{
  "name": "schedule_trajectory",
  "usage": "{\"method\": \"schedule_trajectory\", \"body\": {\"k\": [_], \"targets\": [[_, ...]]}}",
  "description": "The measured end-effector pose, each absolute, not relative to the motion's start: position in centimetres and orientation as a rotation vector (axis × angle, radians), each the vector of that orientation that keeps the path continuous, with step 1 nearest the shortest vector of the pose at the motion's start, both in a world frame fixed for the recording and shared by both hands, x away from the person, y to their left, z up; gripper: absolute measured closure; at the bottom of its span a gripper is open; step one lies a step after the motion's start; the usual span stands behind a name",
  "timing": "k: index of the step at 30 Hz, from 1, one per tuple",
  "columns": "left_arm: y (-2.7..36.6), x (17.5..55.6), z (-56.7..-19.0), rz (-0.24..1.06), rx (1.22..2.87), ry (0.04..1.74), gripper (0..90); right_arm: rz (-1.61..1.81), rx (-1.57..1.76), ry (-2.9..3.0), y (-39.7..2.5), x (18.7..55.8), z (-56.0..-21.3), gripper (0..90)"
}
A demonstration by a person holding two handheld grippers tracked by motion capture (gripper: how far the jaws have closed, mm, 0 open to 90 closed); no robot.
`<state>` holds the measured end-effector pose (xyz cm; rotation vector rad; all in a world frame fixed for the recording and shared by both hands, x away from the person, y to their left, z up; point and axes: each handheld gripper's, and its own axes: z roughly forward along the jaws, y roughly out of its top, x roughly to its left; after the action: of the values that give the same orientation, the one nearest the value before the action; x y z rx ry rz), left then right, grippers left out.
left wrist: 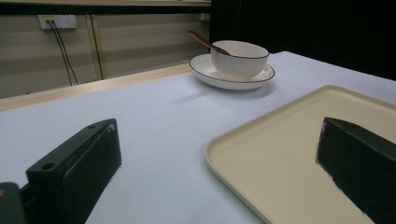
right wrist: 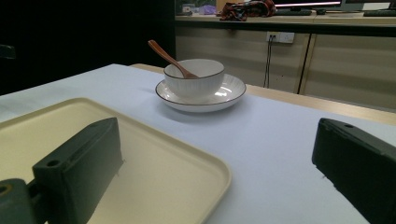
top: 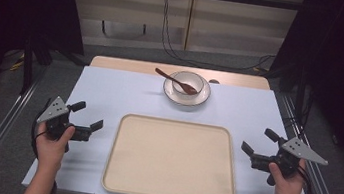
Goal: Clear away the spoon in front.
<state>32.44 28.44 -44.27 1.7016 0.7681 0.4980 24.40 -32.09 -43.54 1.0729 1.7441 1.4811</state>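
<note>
Table [top: 110, 94]: both grippers [top: 87, 116] low, jaws spread.

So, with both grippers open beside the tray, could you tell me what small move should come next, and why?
Probably reach the right gripper forward toward the bowl on its plate: the tray lies bare, both grippers hold nothing, and the dishes sit beyond it.

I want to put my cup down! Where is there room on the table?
The tray is bare inside, the biggest free spot. The table is also bare between the tray and the plate, and left and right of the plate. It is crowded only at the far middle, where the bowl with a spoon sits on the plate.
</note>
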Motion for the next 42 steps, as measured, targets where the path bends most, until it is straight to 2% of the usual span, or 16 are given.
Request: {"method": "schedule_trajectory", "body": {"k": [15, 23, 36, 42], "targets": [[27.3, 33.7, -44.3, 0.471, 1.728, 0.780, 0.0, 1.470, 1.058, 1.788, -31.9, 23.8, -43.5, 1.3], [25.4, 35.5, -43.5, 0.458, 1.730, 0.775, 0.0, 1.480, 1.043, 1.806, -31.6, 23.8, -43.7, 1.4], [21.9, 38.7, -43.0, 0.442, 1.631, 0.806, 0.0, 1.471, 1.039, 1.819, -31.4, 23.9, -43.8, 1.5], [19.8, 39.7, -43.1, 0.441, 1.660, 0.787, 0.0, 1.469, 1.034, 1.830, -31.4, 23.8, -43.9, 1.6]]}}
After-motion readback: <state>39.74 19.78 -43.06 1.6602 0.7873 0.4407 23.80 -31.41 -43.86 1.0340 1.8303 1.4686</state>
